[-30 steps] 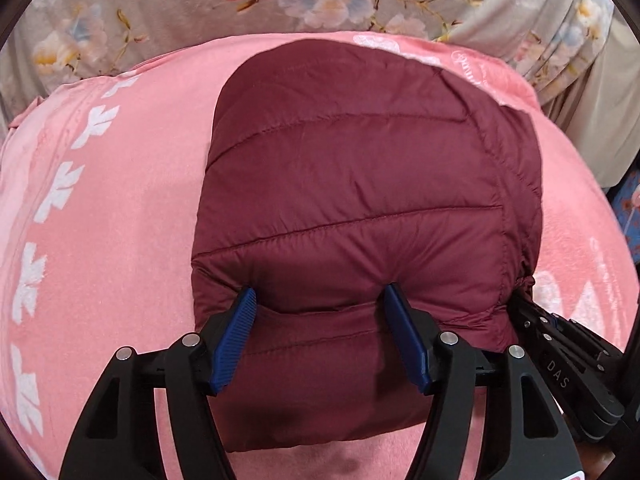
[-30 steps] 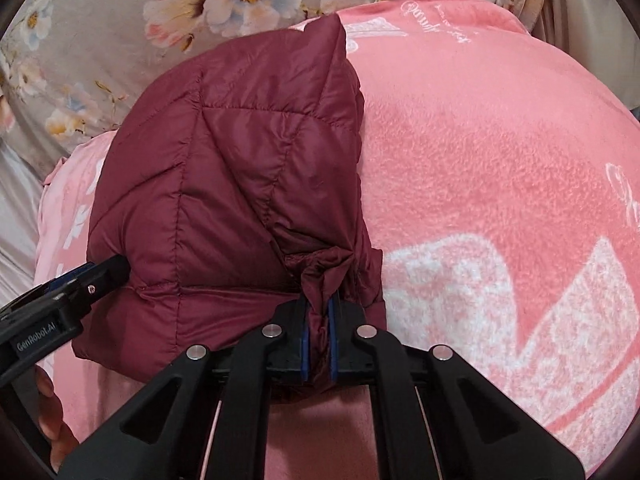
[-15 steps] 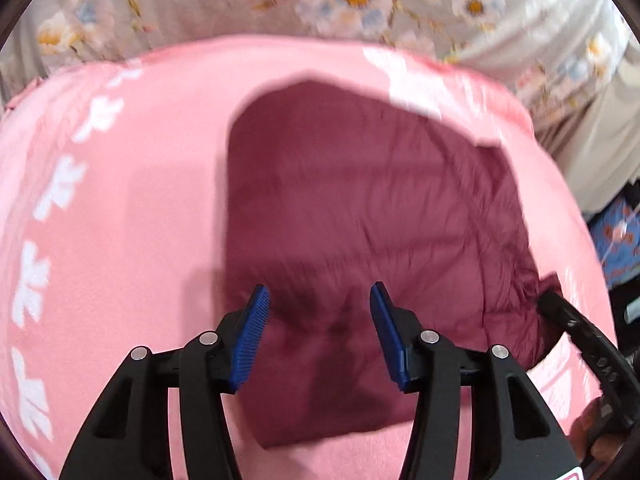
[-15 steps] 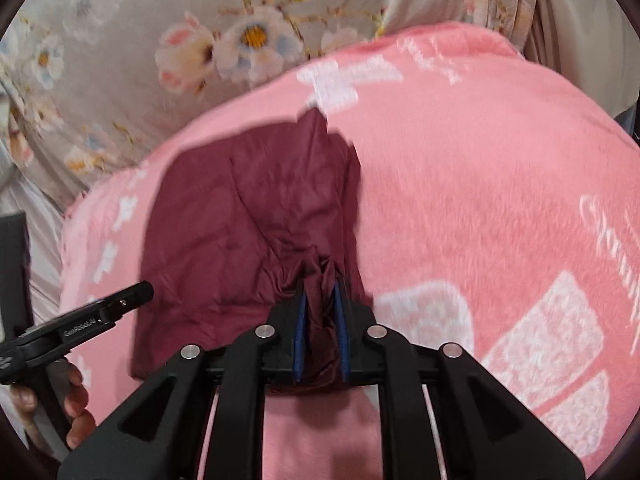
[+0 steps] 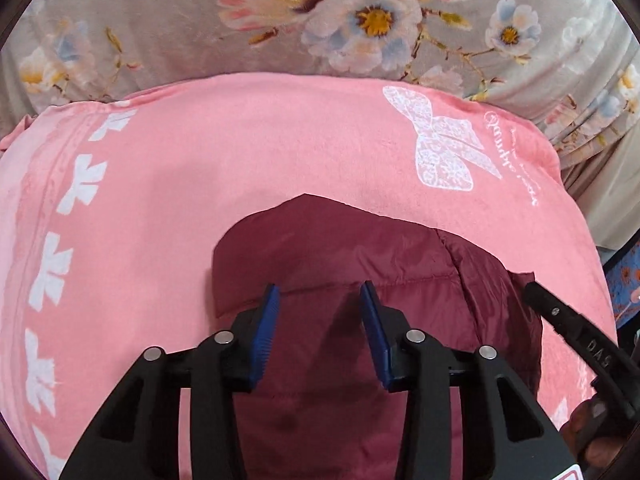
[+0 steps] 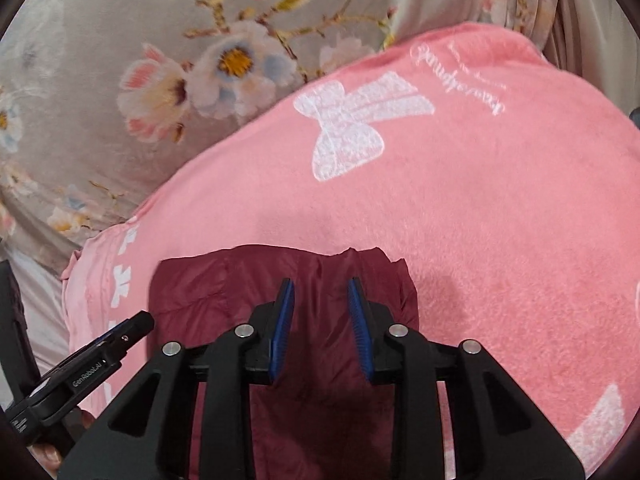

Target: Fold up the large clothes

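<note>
A dark red quilted jacket (image 5: 340, 252) lies folded into a compact block on a pink blanket (image 5: 180, 184). The same jacket (image 6: 208, 280) fills the lower middle of the right wrist view. My left gripper (image 5: 319, 304) hovers above its near part, its jaws closing with nothing pinched between the blue pads. My right gripper (image 6: 320, 300) hangs over the jacket's right side with its jaws opening, and the cloth lies below them, free. The right gripper's black finger (image 5: 560, 316) shows at the right edge of the left wrist view. The left gripper's finger (image 6: 100, 344) shows at lower left in the right wrist view.
The pink blanket (image 6: 500, 220) carries white bow prints (image 5: 440, 140) and covers a bed. Beyond it lies a grey floral sheet (image 5: 280, 20). A person's fingers (image 6: 48, 452) grip the left tool's handle at the bottom left.
My right gripper has let go of the bunched jacket edge and opened. Both grippers have drawn back and risen, so the jacket sits lower and smaller in view. My left jaws have narrowed.
</note>
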A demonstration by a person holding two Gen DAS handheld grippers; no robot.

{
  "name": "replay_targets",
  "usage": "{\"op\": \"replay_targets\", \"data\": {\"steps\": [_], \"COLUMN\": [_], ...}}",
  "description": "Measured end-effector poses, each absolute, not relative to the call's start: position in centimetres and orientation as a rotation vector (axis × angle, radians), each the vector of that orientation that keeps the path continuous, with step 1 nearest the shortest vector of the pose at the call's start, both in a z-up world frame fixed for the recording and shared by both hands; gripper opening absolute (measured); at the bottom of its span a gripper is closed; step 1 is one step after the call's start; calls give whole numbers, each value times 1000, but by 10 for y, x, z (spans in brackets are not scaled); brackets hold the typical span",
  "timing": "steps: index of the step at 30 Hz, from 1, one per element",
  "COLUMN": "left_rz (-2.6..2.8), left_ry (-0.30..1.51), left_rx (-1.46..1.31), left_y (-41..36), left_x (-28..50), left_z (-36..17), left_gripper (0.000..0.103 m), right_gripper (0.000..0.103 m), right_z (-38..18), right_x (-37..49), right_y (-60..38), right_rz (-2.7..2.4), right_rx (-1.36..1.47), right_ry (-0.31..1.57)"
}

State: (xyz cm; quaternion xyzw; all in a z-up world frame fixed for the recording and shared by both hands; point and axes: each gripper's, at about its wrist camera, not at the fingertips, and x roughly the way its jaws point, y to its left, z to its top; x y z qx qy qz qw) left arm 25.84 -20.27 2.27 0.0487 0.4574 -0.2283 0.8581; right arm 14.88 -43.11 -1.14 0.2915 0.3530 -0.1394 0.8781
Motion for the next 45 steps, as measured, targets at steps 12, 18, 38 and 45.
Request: {"op": "replay_targets", "data": {"steps": [12, 18, 38, 45], "left_rz": [-469, -457, -383, -382], "left_ry": [933, 901, 760, 755], "left_rx": [202, 222, 283, 287], "left_y": [-247, -261, -277, -278], "left_x": [269, 270, 260, 260], "left_z": [-21, -38, -59, -60], "left_gripper": [6, 3, 0, 0], "right_gripper": [0, 0, 0, 0], "right_z": [-71, -84, -94, -94], "right_x": [155, 159, 158, 157], "right_y": [-439, -441, -439, -438], "right_rz": [-363, -358, -359, -361], "right_rx": [494, 486, 460, 462], "right_ry": [781, 772, 712, 708]}}
